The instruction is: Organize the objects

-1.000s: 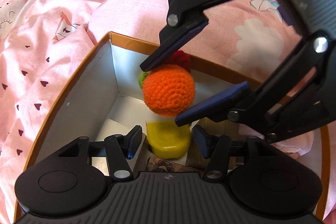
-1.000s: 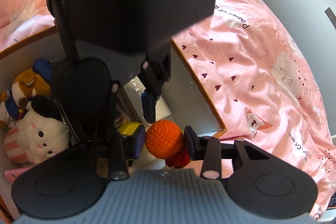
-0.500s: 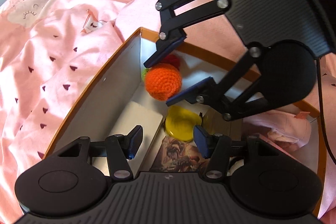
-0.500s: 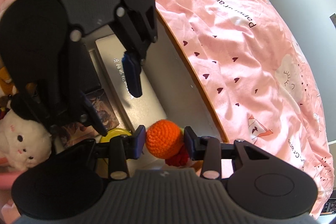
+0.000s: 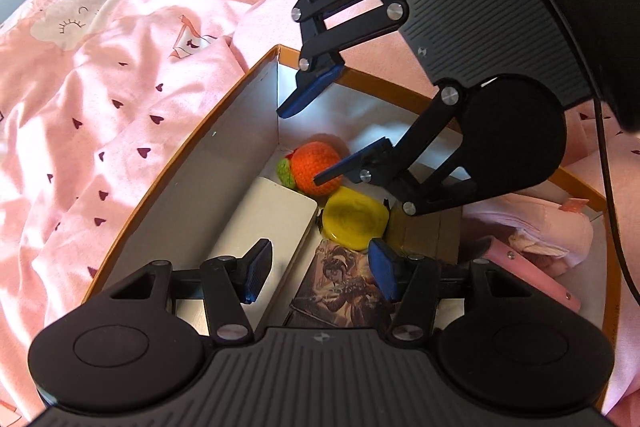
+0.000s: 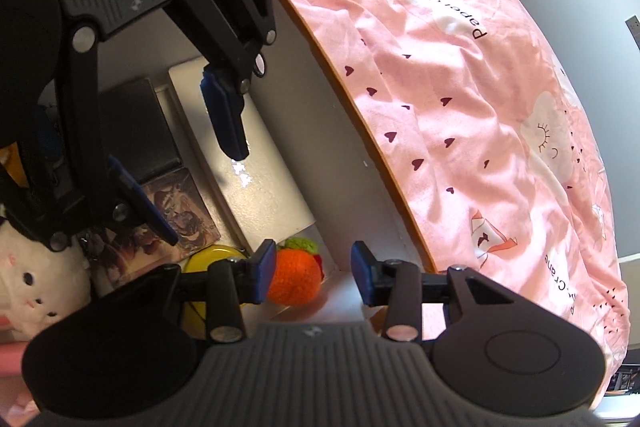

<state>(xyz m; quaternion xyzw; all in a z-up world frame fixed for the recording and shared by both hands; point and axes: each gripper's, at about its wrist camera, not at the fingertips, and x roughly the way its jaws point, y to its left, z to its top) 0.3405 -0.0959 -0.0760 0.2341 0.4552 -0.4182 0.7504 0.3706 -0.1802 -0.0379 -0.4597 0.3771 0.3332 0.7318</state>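
Observation:
An orange crocheted ball (image 5: 317,167) with a green and red tuft lies in the far corner of an orange-rimmed cardboard box (image 5: 184,151). It also shows in the right wrist view (image 6: 294,281). My right gripper (image 6: 314,269) is open and empty just above the ball, and it shows from outside in the left wrist view (image 5: 310,139). My left gripper (image 5: 318,269) is open and empty over the box's contents. A yellow disc (image 5: 354,223), a white flat box (image 5: 272,223) and a picture card box (image 5: 344,287) lie beside the ball.
The box sits on a pink bedspread (image 5: 100,75) with dark hearts. A pink cloth item (image 5: 532,231) and a pink case (image 5: 532,279) lie in the box's right part. A white plush toy (image 6: 36,279) and a dark box (image 6: 140,131) lie in it too.
My right gripper has opened and let go of the orange ball, which now lies in the box corner. Both grippers have drawn back upward from the box.

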